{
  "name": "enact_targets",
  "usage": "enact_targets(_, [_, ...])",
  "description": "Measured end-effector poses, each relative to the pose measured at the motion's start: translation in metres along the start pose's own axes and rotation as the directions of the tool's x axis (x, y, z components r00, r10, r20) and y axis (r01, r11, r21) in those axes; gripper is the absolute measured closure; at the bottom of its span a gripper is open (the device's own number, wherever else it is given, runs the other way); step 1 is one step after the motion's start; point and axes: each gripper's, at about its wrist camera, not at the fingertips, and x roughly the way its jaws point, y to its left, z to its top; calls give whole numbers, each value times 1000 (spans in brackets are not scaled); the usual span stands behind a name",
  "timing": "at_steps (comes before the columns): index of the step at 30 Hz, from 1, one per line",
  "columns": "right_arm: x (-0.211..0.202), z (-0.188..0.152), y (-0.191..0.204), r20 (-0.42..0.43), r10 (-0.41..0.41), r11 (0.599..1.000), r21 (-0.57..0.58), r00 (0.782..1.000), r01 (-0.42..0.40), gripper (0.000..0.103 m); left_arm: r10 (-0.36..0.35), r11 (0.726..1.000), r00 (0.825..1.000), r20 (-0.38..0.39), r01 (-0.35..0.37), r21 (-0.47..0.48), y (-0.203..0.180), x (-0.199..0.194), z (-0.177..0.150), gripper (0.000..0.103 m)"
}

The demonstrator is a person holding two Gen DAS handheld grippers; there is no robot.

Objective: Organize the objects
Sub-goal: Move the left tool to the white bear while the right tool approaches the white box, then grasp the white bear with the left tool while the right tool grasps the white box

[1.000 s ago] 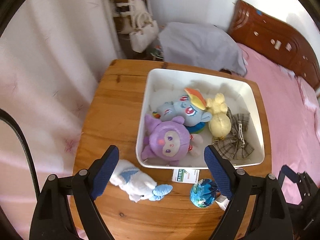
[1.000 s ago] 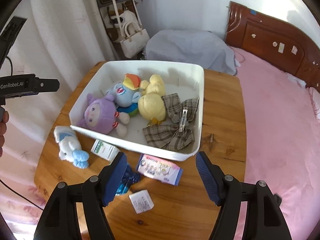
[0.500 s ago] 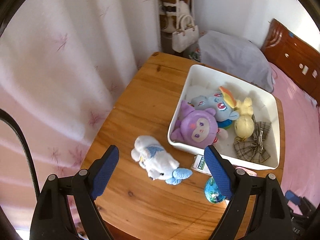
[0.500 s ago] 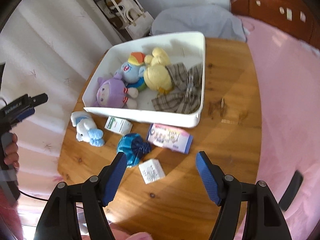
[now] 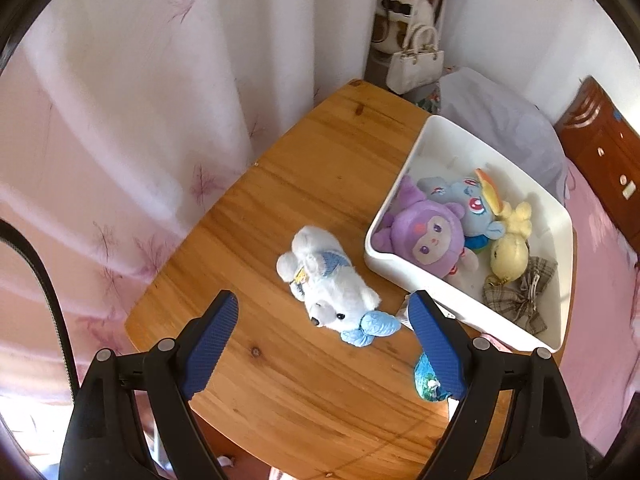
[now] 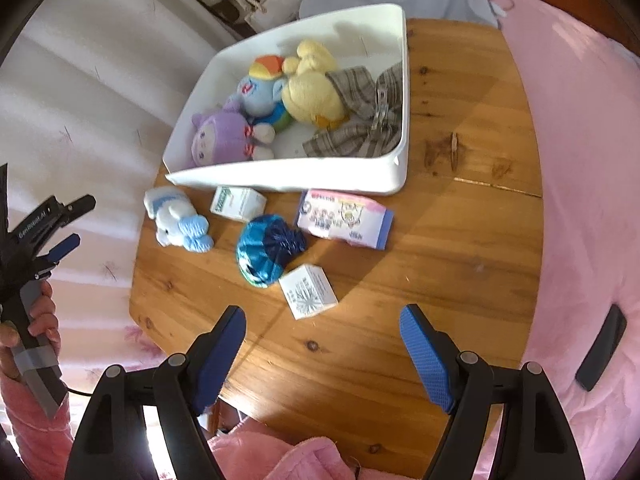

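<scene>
1. Bedroom corner, daylight: a round honey-coloured wooden table stands between a pale pink floral curtain and a bed under a pink cover, with a white handbag hung on a rack behind

2. At the table's far side sits a white rectangular plastic bin, already part filled: a purple plush doll, a blue plush pony with a rainbow mane, a yellow plush duck and a grey plaid fabric bow with a metal clip lie inside it, so the sorting looks roughly half done

3. Five items lie on the bare wood, in front of the bin: a pink and purple tissue pack just beside the bin's near wall, a crumpled blue foil ball, a white plush dog with a pale blue bow, a small white and green box and a small white box with a snowflake print

4. Above the plush dog, the left gripper is spread wide and empty, the toy lying between and beyond its blue pads; it looks the likely next pick

5. Near the table's front edge, the right gripper holds nothing, its jaws opening, the snowflake box nearest ahead of it
</scene>
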Motion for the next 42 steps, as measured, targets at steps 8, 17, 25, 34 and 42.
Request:
enact_targets(8, [14,-5,14,-33,-63,994,-93,997,60,23,-73,993,995,-64,67,-92,17,37,-7,14])
enact_targets(17, [36,-2,30,-31,-145,976,-167,989,138,23,-216,950,974,-68,193,-244,45,80,-1,14])
enact_targets(25, [54,0,51,5,-181,949,-261,983,176,23,-340,877,934,-105,275,-395,69,118,6,14])
enact_targets(34, [80,-1,67,-11,-242,914,-339,970,225,24,-383,864,909,-167,288,-414,68,143,11,14])
enact_targets(42, [97,2,69,-53,-263,913,-338,963,230,33,-376,880,905,-198,282,-383,58,158,16,14])
